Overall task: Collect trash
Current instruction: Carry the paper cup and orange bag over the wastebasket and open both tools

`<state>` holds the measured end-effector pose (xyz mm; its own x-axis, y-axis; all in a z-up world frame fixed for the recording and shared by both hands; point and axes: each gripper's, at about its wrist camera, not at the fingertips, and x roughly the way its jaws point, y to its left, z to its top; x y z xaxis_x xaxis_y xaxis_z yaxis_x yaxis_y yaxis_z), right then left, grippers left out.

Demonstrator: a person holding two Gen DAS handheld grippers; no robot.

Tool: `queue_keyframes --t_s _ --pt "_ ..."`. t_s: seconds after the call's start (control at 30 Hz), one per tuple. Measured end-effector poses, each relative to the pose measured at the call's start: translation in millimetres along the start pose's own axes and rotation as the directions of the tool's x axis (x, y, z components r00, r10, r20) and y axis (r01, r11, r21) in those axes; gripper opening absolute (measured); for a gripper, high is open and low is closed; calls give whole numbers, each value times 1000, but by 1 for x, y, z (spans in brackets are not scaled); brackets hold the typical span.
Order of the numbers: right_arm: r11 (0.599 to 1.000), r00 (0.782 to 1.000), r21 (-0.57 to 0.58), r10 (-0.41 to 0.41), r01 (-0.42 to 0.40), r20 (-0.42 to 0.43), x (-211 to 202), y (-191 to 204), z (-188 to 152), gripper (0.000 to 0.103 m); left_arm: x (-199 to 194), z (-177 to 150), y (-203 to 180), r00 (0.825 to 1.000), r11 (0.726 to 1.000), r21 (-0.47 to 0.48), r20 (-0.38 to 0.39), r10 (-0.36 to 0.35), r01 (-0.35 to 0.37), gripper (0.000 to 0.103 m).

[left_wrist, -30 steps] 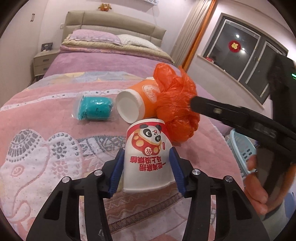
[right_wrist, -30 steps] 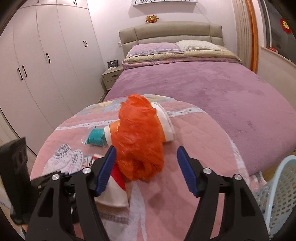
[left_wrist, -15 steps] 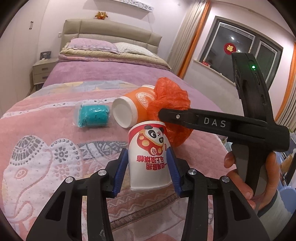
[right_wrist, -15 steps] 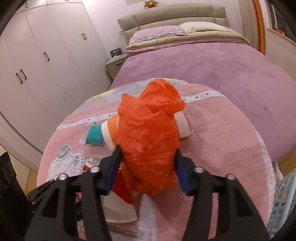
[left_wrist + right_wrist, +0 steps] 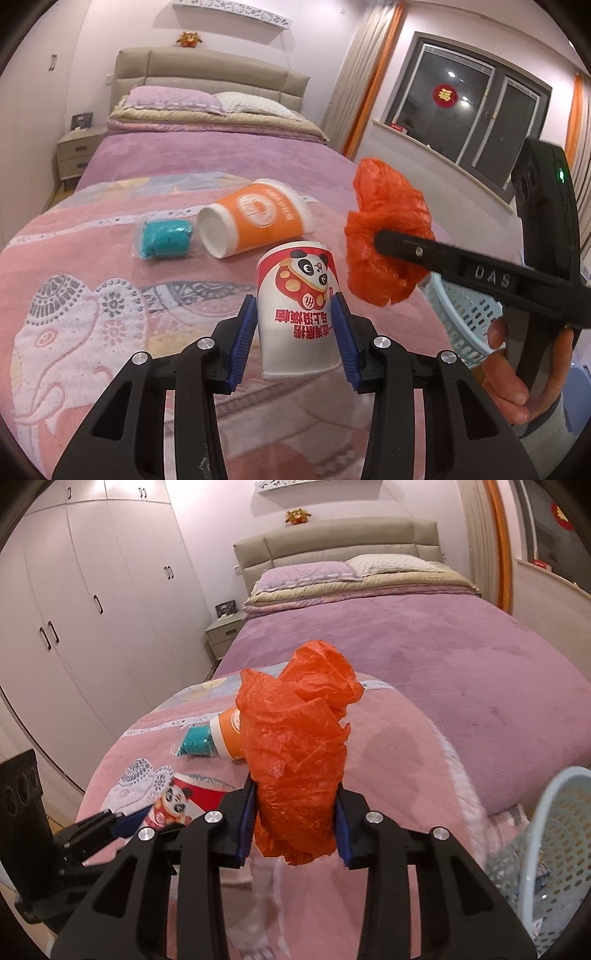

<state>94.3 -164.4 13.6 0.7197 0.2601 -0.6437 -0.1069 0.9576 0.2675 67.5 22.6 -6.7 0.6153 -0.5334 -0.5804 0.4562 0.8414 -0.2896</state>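
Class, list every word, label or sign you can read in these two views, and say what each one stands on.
"DAS": on the right claw's arm.
Red Chinese line on the panda cup: upside down, too blurred to read.
Round logo on the orange cup: too small.
Red round sign on the window: one character, unreadable.
Wall plaque: illegible.

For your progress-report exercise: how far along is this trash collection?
Done: nothing visibly binned yet. In hand: left claw grips the panda cup; right claw is closing on the orange bag. Left: orange cup and teal packet lie on the bed; basket waits.
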Motion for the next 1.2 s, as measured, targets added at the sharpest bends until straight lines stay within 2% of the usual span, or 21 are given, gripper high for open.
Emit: queue_keyframes --t_s 0.27,0.53,0.7,0.83,0.97,1.2 --pt "996 997 63 -66 63 39 -54 -40 -23 32 -8 7 -57 1000 996 95 26 -6 3 39" --pt "976 983 157 -166 153 76 -112 -93 -38 32 12 13 -135 994 974 199 -3 -105 104 39" --pt "946 961 223 -260 234 96 -144 -133 -54 32 40 13 -181 986 950 266 -37 -160 164 39" --pt "914 951 311 -299 259 85 -158 -172 -71 32 73 9 -212 977 936 282 -94 -192 211 39" --pt "873 944 405 -324 272 65 -164 -209 -85 32 93 10 -237 972 920 315 -116 -205 232 39" --pt "825 927 463 -375 325 18 -163 -242 -94 33 134 13 -267 962 912 316 -164 -218 261 39"
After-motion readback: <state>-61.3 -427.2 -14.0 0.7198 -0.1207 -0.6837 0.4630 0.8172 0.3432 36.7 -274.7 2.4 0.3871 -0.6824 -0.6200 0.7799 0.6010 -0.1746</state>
